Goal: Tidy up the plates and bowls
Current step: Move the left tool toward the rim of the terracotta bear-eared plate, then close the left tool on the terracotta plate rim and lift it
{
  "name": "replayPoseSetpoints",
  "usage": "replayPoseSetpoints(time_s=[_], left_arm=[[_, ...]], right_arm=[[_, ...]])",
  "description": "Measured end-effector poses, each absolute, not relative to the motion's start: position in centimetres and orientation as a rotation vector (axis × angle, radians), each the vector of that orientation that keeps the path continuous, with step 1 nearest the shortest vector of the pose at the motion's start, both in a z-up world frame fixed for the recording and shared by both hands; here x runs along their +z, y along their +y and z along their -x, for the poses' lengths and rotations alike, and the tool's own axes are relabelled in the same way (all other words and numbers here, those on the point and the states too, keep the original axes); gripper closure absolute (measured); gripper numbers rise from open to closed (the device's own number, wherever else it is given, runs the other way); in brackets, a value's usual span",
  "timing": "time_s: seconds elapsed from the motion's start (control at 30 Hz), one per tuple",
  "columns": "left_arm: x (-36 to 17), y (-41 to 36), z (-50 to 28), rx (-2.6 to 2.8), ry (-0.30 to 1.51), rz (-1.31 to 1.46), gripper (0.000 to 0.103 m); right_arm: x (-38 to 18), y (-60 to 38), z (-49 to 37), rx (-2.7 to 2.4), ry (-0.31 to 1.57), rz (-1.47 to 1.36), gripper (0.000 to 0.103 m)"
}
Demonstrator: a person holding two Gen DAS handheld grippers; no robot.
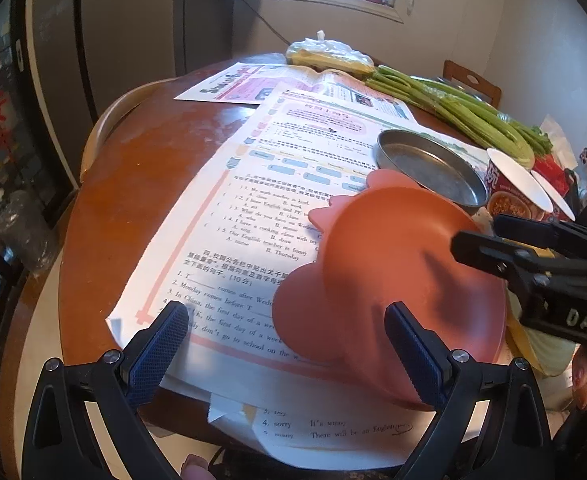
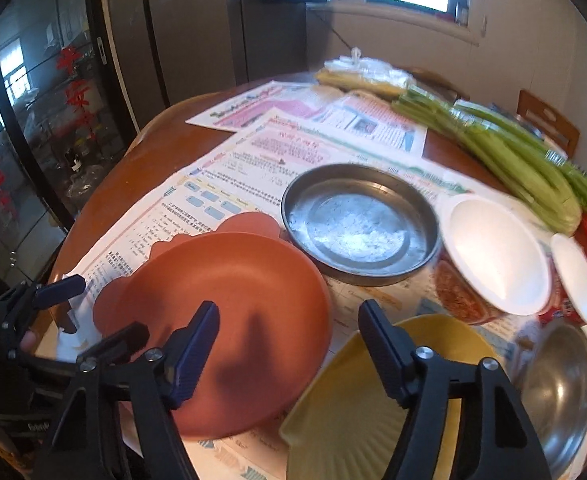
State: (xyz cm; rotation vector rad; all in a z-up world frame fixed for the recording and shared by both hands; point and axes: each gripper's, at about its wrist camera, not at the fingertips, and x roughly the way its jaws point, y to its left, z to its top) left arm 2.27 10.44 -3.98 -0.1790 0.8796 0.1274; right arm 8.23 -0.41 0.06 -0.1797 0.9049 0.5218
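Note:
An orange plate (image 1: 393,264) (image 2: 233,300) with rounded lobes on its rim lies on printed papers on a round wooden table (image 1: 141,168). My left gripper (image 1: 285,316) is open wide at the plate's near side, its right finger against the rim. My right gripper (image 2: 288,308) (image 1: 477,234) is open. One of its fingers hangs over the orange plate, the other over a yellow scalloped plate (image 2: 353,400). Only paper shows in the gap. An empty round metal pan (image 2: 357,224) (image 1: 429,168) sits just behind. The left gripper (image 2: 101,312) also shows in the right wrist view.
Two red noodle cups with white lids (image 2: 493,256) and a steel bowl (image 2: 561,392) stand right of the plates. Celery stalks (image 2: 513,160) and a tied plastic bag (image 2: 365,76) lie at the back. A wooden chair (image 2: 549,120) stands beyond the table.

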Motion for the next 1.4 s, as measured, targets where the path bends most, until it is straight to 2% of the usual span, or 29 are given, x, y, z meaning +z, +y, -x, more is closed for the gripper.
replayPoseSetpoints(time_s=[0.23,0.3,0.4,0.5,0.67,0.8,0.83,1.4], left_arm=[[-4.5,9.7,-2.9,0.125,0.898,0.154,0.005],[-4.5,9.7,-3.0,0.129,0.895,0.16,0.007],[-4.4,9.9,-2.8,0.137,0.893,0.166,0.01],[-4.4,9.9,-2.8,0.136,0.896,0.167,0.011],[-4.2,9.7,-2.7,0.131,0.888,0.157,0.029],[-4.0,9.8,-2.7,0.122,0.883,0.17,0.037],[-4.0,9.9,-2.6,0.113,0.88,0.174,0.043],[-2.7,12.8,-2.9,0.175,0.836,0.235,0.044]], right_arm=[[-0.9,0.0,-9.3,0.525,0.923,0.19,0.049],[-1.3,0.0,-9.5,0.517,0.924,0.201,0.057],[-1.6,0.3,-9.6,0.512,0.922,0.221,0.061],[-1.9,0.5,-9.6,0.501,0.923,0.229,0.062],[-1.8,0.3,-9.7,0.508,0.94,0.191,0.062],[-1.8,0.6,-9.4,0.524,0.94,0.176,0.062],[-1.9,0.8,-9.2,0.531,0.936,0.181,0.062],[-1.2,2.4,-7.6,0.569,0.948,0.141,0.061]])
